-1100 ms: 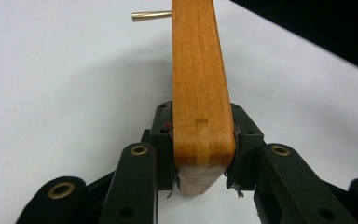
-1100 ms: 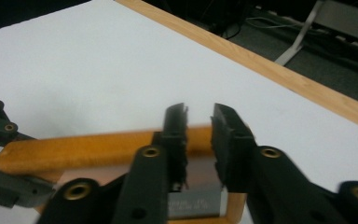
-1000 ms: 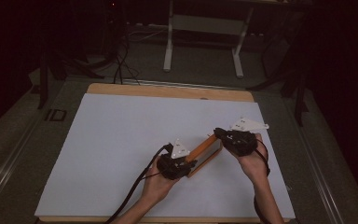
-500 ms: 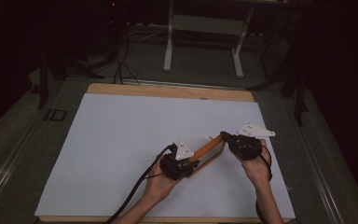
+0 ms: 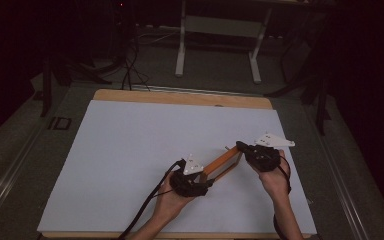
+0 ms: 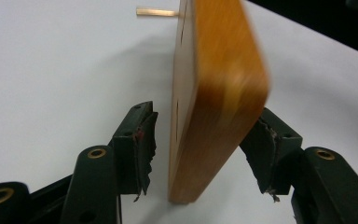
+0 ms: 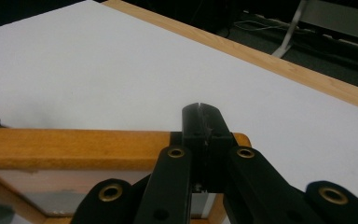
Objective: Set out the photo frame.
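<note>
A wooden frame [image 5: 222, 162] with orange-brown bars stands on its edge between my two grippers, over the white board [image 5: 145, 140]. My left gripper [image 5: 207, 181] is at its near-left end. Its jaws have just been opening, and in the left gripper view both pads [image 6: 142, 140] stand off the frame [image 6: 214, 93], which is slightly blurred. My right gripper [image 5: 242, 147] is at the frame's far-right corner. In the right gripper view its jaws [image 7: 204, 126] are pressed together over the frame's top bar [image 7: 74, 149]. A thin brass peg [image 6: 156, 12] sticks out of the frame's far end.
The white board lies on a wooden table whose edge [image 5: 180, 97] shows at the back. Behind the table are dark floor, cables [image 5: 130, 65] and the white legs of a stand [image 5: 182, 45]. A cable trails from my left gripper toward the front edge.
The frame and my right gripper have sunk a little toward the board. My left gripper's jaws have let go of the frame's near end and now stand apart from it.
</note>
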Demonstrator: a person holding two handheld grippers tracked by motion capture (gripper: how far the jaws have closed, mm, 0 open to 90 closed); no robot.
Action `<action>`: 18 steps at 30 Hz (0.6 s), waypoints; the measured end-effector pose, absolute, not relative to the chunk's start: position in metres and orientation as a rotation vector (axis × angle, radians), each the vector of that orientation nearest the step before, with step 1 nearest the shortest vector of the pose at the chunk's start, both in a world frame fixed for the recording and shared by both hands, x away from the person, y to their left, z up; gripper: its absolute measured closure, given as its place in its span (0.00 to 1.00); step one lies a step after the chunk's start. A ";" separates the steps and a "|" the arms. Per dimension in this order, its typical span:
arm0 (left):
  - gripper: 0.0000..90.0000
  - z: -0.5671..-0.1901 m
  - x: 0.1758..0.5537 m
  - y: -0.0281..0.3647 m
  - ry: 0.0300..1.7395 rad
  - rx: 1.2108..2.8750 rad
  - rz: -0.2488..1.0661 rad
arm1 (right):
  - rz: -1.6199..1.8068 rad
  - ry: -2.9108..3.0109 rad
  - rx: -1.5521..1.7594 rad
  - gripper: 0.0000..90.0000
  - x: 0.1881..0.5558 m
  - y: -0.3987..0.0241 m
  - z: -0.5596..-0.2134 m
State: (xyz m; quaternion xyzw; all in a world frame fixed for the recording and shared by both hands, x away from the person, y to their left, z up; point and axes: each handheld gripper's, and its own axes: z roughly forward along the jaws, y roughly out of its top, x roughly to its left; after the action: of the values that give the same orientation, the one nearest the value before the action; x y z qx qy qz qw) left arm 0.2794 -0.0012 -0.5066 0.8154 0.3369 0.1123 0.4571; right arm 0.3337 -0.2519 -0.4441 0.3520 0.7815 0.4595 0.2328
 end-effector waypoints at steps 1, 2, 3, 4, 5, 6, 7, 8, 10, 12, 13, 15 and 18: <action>0.51 -0.511 0.280 -0.002 0.834 2.017 0.275 | 1.263 2.147 0.967 1.00 0.334 -0.252 -0.444; 0.52 -0.511 0.280 -0.002 0.834 2.017 0.275 | 1.263 2.147 0.967 1.00 0.334 -0.252 -0.444; 0.52 -0.515 0.280 -0.004 0.836 2.020 0.274 | 1.264 2.146 0.968 1.00 0.334 -0.252 -0.444; 0.55 -0.517 0.280 -0.004 0.829 2.030 0.273 | 1.263 2.146 0.967 1.00 0.333 -0.252 -0.444; 0.58 -0.519 0.280 -0.005 0.816 2.041 0.272 | 1.263 2.146 0.966 1.00 0.334 -0.252 -0.444; 0.64 -0.520 0.280 -0.005 0.808 2.047 0.268 | 1.263 2.147 0.966 1.00 0.334 -0.252 -0.444; 0.68 -0.521 0.279 -0.006 0.796 2.059 0.295 | 1.264 2.147 0.966 1.00 0.334 -0.252 -0.444; 0.72 -0.521 0.279 -0.007 0.791 2.066 0.316 | 1.265 2.147 0.967 1.00 0.334 -0.252 -0.444; 0.74 -0.520 0.279 -0.006 0.776 2.081 0.333 | 1.262 2.149 0.965 1.00 0.335 -0.252 -0.444; 0.76 -0.519 0.279 -0.007 0.752 2.103 0.368 | 1.256 2.153 0.960 1.00 0.336 -0.251 -0.444; 0.76 -0.518 0.279 -0.008 0.747 2.114 0.368 | 1.247 2.155 0.957 1.00 0.336 -0.251 -0.443; 0.77 -0.517 0.280 -0.008 0.739 2.128 0.370 | 1.229 2.157 0.951 1.00 0.336 -0.249 -0.442; 0.77 -0.512 0.282 -0.008 0.711 2.156 0.379 | 1.218 2.156 0.950 1.00 0.337 -0.250 -0.442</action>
State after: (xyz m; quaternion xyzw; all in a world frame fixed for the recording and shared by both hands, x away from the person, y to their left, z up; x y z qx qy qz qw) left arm 0.2822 -0.0079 -0.5117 0.8553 0.2820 0.1502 0.4079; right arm 0.3368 -0.2501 -0.4415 0.3476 0.7888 0.4455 0.2420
